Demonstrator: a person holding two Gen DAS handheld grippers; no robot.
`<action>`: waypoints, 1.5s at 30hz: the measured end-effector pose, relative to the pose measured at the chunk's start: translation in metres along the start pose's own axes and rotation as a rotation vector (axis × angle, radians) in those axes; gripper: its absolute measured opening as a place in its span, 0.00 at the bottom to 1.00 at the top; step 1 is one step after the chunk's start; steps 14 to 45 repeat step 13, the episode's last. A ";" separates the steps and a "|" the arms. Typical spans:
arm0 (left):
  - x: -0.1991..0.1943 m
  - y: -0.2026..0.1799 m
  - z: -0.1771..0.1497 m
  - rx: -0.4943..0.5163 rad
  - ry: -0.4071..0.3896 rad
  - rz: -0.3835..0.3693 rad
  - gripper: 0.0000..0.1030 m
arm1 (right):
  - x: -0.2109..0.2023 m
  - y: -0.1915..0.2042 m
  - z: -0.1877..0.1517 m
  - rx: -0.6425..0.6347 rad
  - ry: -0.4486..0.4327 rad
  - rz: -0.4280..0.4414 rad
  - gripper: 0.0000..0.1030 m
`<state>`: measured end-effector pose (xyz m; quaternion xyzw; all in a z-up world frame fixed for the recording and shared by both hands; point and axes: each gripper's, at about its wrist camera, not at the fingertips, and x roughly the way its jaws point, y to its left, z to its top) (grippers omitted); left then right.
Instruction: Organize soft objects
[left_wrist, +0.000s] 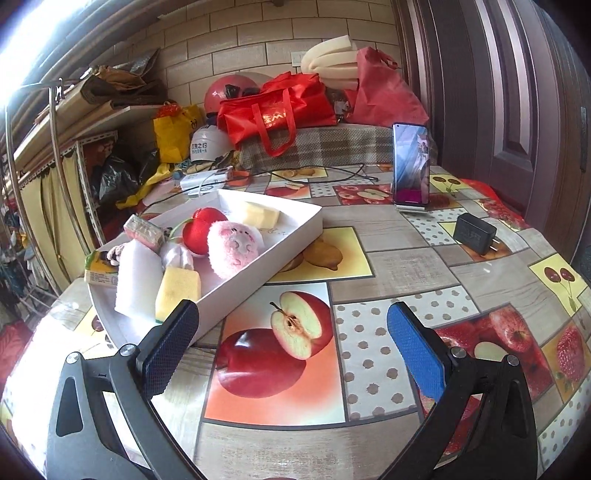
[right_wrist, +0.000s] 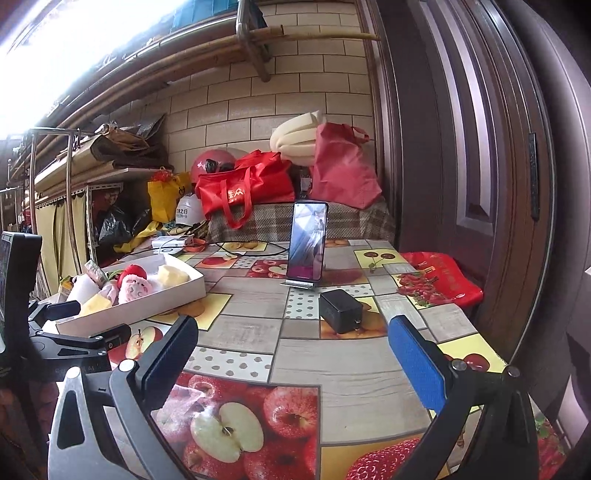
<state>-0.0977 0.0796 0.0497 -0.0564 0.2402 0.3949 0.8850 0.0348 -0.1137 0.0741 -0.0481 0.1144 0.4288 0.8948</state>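
My left gripper and right gripper hover with jaws spread, empty. The pink pig plush lies in the white tray on the worktop: light, squashy; I'd pinch its middle.

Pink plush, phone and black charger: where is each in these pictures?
Pink plush (left_wrist: 234, 247): left wrist view, on its face.
Phone (right_wrist: 307, 240): right wrist view, middle of its screen.
Black charger (right_wrist: 340, 311): right wrist view, on its top face.
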 end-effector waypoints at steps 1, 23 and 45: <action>-0.001 0.002 0.000 0.000 -0.007 0.016 1.00 | 0.000 0.000 0.000 0.001 0.000 0.000 1.00; 0.008 0.018 -0.002 -0.063 0.051 0.056 1.00 | 0.000 -0.001 0.000 0.001 0.001 0.001 1.00; 0.008 0.018 -0.002 -0.063 0.051 0.056 1.00 | 0.000 -0.001 0.000 0.001 0.001 0.001 1.00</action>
